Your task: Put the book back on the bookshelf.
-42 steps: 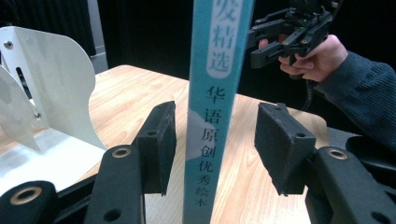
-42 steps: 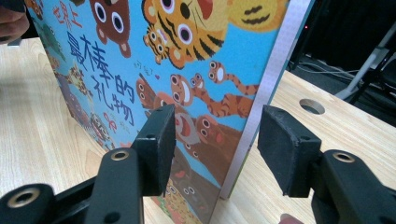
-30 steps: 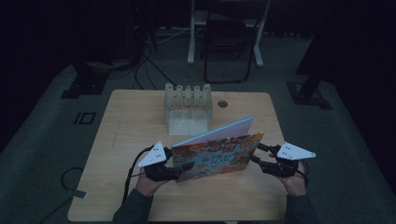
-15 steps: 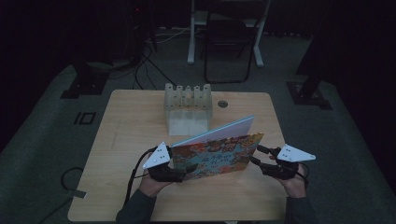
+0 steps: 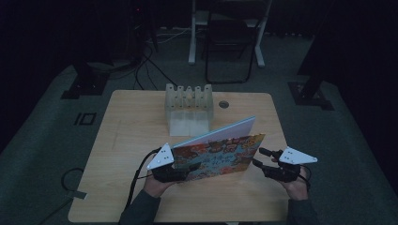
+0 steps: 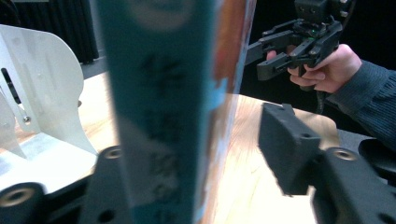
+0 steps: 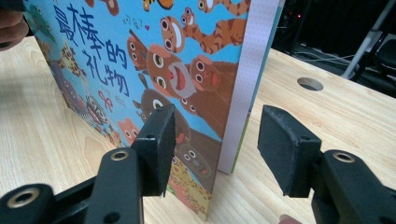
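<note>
**Picture book stood on edge between two hand-held grippers**

The wooden desk (image 5: 126, 140) carries everything, with a round cable hole (image 5: 223, 104) near its far edge. At the far middle stands a translucent rack (image 5: 189, 107) with upright dividers. Nearer the person, a picture book (image 5: 220, 152) stands on its lower edge, tilted, its colourful cover facing the person. In the right gripper view the cover shows cartoon animals, a striped tiger and brown faces with wide eyes, and a title in blue Chinese characters reading 最棒的礼物. In the left gripper view the teal spine bears dark characters too blurred to read.

The left gripper (image 5: 180, 172), held in the person's left hand (image 5: 157, 185), is at the book's left end. Its jaws have just been closing with the spine between them; one pad stands clear of the book, and the other side is hidden, so a grip cannot be told. The right gripper (image 5: 263, 158), in the right hand (image 5: 296, 185), sits just beside the book's right edge with jaws apart, holding nothing; the book's edge lies beyond the pads
</note>
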`<state>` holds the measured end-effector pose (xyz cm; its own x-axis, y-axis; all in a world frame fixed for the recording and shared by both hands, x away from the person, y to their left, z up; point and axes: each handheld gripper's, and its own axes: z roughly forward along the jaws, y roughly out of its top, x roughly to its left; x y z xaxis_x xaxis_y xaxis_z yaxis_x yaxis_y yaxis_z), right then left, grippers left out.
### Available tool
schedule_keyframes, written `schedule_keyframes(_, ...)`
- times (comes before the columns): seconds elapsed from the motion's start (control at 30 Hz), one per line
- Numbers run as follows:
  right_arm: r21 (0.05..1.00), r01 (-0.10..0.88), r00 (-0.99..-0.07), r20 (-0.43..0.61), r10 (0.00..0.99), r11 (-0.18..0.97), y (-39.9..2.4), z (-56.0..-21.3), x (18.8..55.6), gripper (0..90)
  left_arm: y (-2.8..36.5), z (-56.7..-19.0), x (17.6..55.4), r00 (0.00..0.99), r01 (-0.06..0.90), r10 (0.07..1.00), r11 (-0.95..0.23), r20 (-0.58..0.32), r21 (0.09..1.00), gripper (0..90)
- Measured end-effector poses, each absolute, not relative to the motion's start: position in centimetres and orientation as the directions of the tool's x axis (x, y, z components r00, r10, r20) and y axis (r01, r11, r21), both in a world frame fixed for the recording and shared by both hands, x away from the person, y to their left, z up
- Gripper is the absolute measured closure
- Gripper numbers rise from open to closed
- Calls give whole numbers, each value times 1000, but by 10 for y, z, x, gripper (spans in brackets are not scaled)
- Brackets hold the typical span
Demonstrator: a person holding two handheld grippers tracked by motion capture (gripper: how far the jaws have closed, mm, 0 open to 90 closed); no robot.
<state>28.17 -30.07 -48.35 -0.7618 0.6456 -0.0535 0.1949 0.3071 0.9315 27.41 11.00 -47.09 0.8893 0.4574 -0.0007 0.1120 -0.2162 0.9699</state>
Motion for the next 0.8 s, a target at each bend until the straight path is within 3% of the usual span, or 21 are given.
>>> schedule_keyframes(0.13,932,197,-761,-51,647,305,-301,-485,282,459,112,-472,272,876,92,482,-225,29,970,624)
schedule_keyframes(0.4,933,196,-756,-51,652,300,-303,-485,281,460,107,-472,263,874,24,473,-260,106,965,799)
schedule_keyframes(0.63,932,201,-756,-48,653,302,-303,-487,282,460,104,-474,260,873,16,475,-262,115,965,786)
schedule_keyframes(0.8,932,203,-755,-45,654,299,-303,-488,281,460,101,-482,265,874,46,481,-217,66,975,679)
